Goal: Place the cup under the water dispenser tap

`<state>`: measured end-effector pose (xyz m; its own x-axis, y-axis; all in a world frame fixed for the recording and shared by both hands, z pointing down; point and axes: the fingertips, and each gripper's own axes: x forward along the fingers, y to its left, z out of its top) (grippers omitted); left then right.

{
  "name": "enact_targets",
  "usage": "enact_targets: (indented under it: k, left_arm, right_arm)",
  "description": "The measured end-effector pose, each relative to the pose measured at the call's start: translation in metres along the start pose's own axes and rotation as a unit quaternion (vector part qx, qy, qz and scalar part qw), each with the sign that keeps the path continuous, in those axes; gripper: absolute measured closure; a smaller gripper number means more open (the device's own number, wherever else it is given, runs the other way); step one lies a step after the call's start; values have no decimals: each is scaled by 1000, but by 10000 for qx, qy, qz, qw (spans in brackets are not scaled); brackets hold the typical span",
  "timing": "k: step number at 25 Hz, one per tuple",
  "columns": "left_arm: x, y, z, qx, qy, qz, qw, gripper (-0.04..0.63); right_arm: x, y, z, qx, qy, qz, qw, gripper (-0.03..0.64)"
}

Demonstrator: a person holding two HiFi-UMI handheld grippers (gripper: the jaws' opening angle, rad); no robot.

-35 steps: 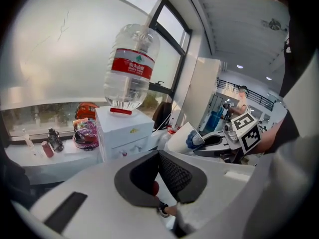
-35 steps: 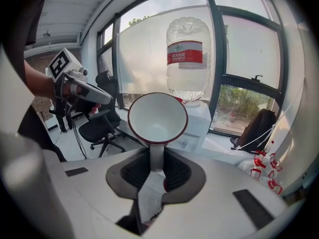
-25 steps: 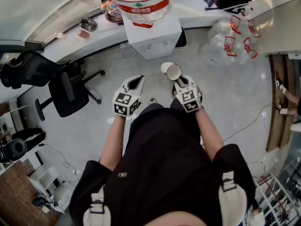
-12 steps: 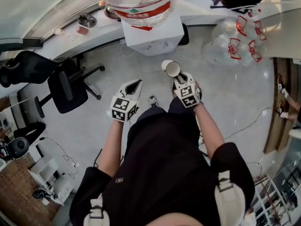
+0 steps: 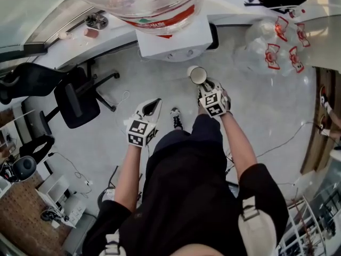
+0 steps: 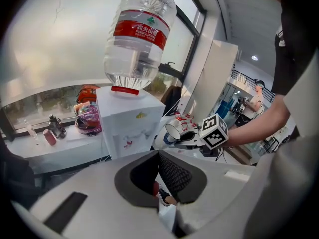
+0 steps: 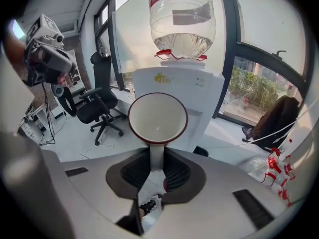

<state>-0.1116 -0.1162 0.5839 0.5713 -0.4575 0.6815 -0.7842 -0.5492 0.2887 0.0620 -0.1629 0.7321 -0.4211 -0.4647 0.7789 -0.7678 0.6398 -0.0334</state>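
At the upper centre of the head view, a white box-shaped water dispenser point(image 5: 173, 40) carries an upturned clear plastic bottle with a red label point(image 5: 154, 1). Just below its front edge, and apart from it, is the white ceramic cup with a dark red rim point(image 5: 198, 75), tipped so that its mouth is turned back toward the person. The right gripper point(image 5: 206, 87) holds it. In the right gripper view the 2 jaws are clamped on the cup's white handle point(image 7: 156, 156), with 1 ribbed black pad on each side. The cup's mouth fills the middle of that frame, in front of the dispenser's face. The bare right forearm point(image 5: 234, 137) stretches almost straight up the frame from the black-shirted torso, with its gripper angled forward and down. Lower left of it, the left gripper point(image 5: 154, 104) hangs farther from the dispenser on a bent left forearm point(image 5: 128, 169), also tilted downward. Its pads meet at their tips with nothing between them. A black office chair point(image 5: 77, 103) stands at the left of the frame.
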Motion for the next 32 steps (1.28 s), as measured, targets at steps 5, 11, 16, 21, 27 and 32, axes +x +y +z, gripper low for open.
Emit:
enact_targets:
  k: [5,11,16,21,27,32]
  left_arm:
    - [0,10,-18,-78,161,131,9998,601]
    - [8,4,-37,-187,326,212,9991,601]
    - [12,5,-46,-101,316,195,9993,601]
    - [16,-1,-54,-49,389,161,9991,601]
    - [13,1,-68,-93,665,212,9975,601]
    - [16,2,-72,-55,656,214,9976,601]
  right_arm:
    - [33,-6,-12,-11,123,-61,9999,565]
    - [62,-17,-31,22,249,-70,9997,565]
    - [88,-18,-44,27,372,-110,9992,565]
    - [112,-27,-55,91,500,-202,9985,565]
    - [141,-36,-70,191,692,-288,9970,565]
    - [162,-42,-74,231,769,-344,9962,565]
